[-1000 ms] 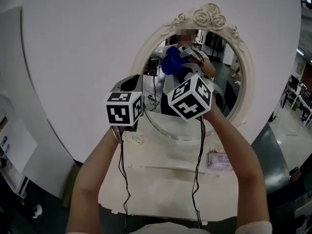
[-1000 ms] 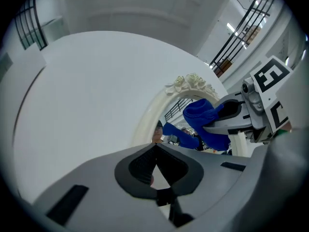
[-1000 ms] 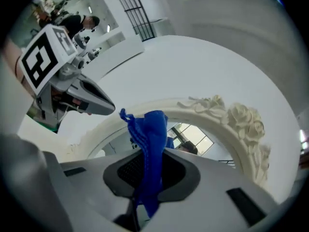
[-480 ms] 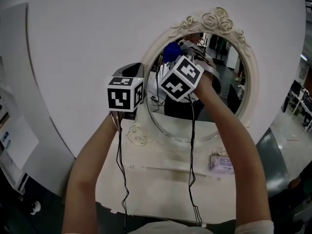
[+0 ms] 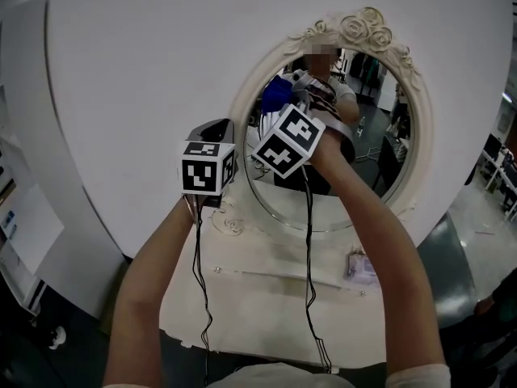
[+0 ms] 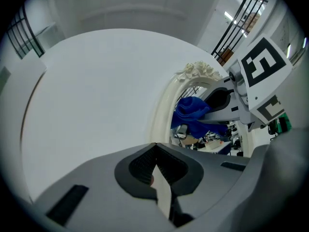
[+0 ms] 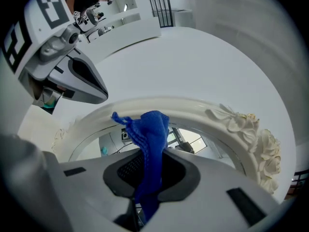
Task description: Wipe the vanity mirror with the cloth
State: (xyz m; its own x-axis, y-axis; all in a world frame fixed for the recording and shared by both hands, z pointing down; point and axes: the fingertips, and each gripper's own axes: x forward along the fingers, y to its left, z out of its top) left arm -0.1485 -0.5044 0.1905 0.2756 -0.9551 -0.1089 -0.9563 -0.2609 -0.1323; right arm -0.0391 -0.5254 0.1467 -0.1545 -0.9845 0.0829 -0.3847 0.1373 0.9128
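The oval vanity mirror [image 5: 367,164] stands upright in a white carved frame [image 5: 241,103] topped with roses. My right gripper [image 5: 287,101] is shut on a blue cloth [image 5: 275,93] and holds it against the upper left of the glass. In the right gripper view the cloth [image 7: 150,129] bunches out of the right gripper [image 7: 148,172] just below the frame [image 7: 193,109]. My left gripper [image 5: 216,129] hovers left of the frame, off the glass. In the left gripper view, the left gripper [image 6: 157,167] is shut, and the cloth [image 6: 191,113] shows beyond it.
The mirror sits on a white vanity top [image 5: 275,293] against a large round white panel [image 5: 145,71]. A small wrapped packet [image 5: 361,267] lies on the top at the right. Black cables [image 5: 308,257] hang from both grippers. Dark floor lies to the right.
My right gripper has carried the cloth left and slightly up, from mid-glass to the upper left near the frame. The left gripper has hardly moved.
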